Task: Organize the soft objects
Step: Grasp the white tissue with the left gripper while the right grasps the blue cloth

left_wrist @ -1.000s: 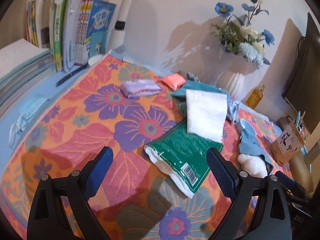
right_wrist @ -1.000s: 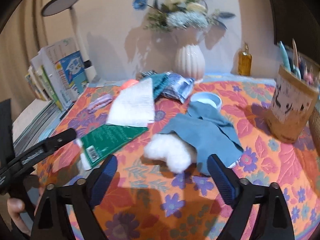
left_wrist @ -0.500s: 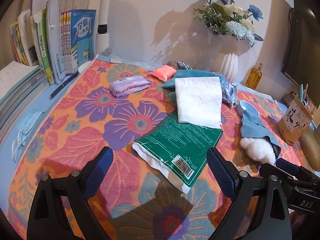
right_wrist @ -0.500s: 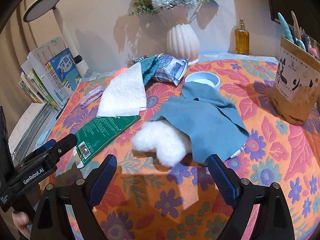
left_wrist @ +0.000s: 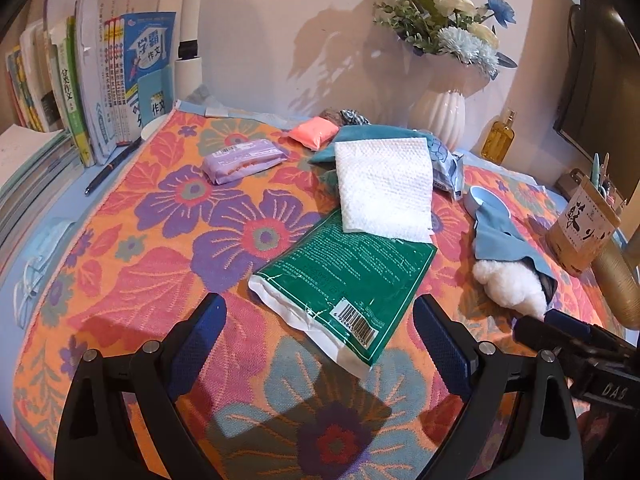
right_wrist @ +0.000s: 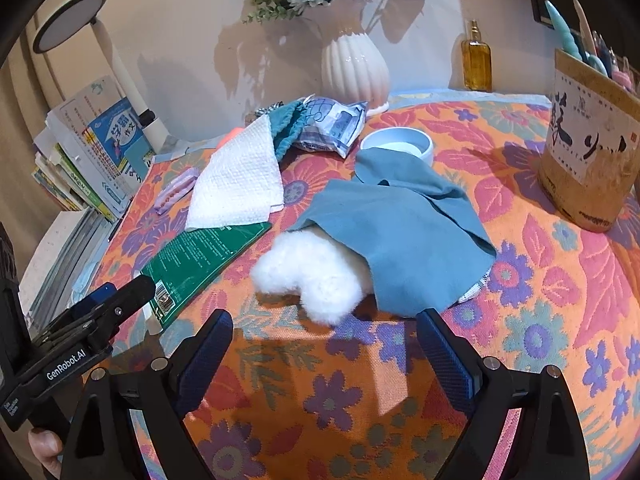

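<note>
A green soft pack (left_wrist: 344, 276) lies on the floral cloth, a white paper towel (left_wrist: 384, 188) overlapping its far end. My left gripper (left_wrist: 320, 320) is open and empty, just short of the pack's near end. A white fluffy toy (right_wrist: 308, 276) lies half under a blue cloth (right_wrist: 400, 232). My right gripper (right_wrist: 324, 340) is open and empty, just short of the toy. A purple tissue pack (left_wrist: 240, 160), a pink pouch (left_wrist: 314, 132), a teal towel (right_wrist: 290, 124) and a printed blue-white packet (right_wrist: 332, 124) lie further back.
Books (left_wrist: 100, 80) stand at the left, with a pen (left_wrist: 112, 166) and a face mask (left_wrist: 36, 256) beside them. A white vase (right_wrist: 354, 64), an amber bottle (right_wrist: 476, 60), a pale bowl (right_wrist: 400, 144) and a pen holder (right_wrist: 588, 152) stand at the back and right.
Both grippers have moved forward and lower over the table: the left closer to the green pack, the right closer to the white toy. Both stay open. Nothing on the table has moved.
</note>
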`<state>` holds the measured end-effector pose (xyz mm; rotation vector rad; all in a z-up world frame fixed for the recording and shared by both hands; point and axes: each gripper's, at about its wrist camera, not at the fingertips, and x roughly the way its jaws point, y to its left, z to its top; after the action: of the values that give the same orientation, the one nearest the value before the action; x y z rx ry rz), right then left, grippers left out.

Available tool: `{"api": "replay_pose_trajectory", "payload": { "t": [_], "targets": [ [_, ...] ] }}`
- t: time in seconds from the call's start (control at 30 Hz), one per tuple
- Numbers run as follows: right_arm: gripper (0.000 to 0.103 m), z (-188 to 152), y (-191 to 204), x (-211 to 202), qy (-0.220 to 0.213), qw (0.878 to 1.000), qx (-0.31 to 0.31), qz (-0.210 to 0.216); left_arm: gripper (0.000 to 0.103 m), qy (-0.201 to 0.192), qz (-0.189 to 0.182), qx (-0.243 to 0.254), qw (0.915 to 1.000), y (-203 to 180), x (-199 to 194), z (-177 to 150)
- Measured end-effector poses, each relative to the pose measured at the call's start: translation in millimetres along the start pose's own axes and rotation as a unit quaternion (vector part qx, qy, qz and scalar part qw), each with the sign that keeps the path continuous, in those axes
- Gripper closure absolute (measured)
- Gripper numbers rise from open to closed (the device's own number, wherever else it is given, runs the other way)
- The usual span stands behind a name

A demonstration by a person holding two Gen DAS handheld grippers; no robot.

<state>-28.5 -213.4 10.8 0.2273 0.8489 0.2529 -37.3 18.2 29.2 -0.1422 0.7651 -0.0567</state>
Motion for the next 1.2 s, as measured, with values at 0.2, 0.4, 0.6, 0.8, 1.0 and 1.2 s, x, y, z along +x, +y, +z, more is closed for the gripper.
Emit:
{"api": "replay_pose_trajectory", "payload": {
  "t": [0.2,0.4,0.6,0.8,1.0,1.2],
  "targets": [
    [0.011,9.2,-15.8,-24.5,-0.01,1.0,0.026,0.0,0.009,0.011,-0.012,0.009,0.9998,-1.1,-26.7,25.7],
    [0.0,48.2,-23.3,-23.1,0.007,1.0,0.025,-0.004,0.009,0.071,-0.031,0.029,0.9965,-13.6,-8.2,73.7],
    [0.0,65.2,-45.9,15.6,0.047,0.998,0.048,-0.008,0.009,0.061,-0.049,0.014,0.9968,-23.5,46.2,86.5],
    [0.0,64.7,-58.0,40.7,0.052,0.997,0.06,-0.018,0.009,0.069,-0.064,0.013,0.9955,-39.9,88.2,88.0],
    [0.044,63.2,-50.3,33.2,0.018,0.999,0.043,0.001,0.085,0.09,-0.014,0.056,0.9943,-56.0,104.9,78.7],
    [0.051,65.2,-38.6,14.7,-0.029,0.999,0.013,-0.007,0.091,0.033,-0.052,0.03,0.9977,-42.4,63.3,84.9]
  ]
}}
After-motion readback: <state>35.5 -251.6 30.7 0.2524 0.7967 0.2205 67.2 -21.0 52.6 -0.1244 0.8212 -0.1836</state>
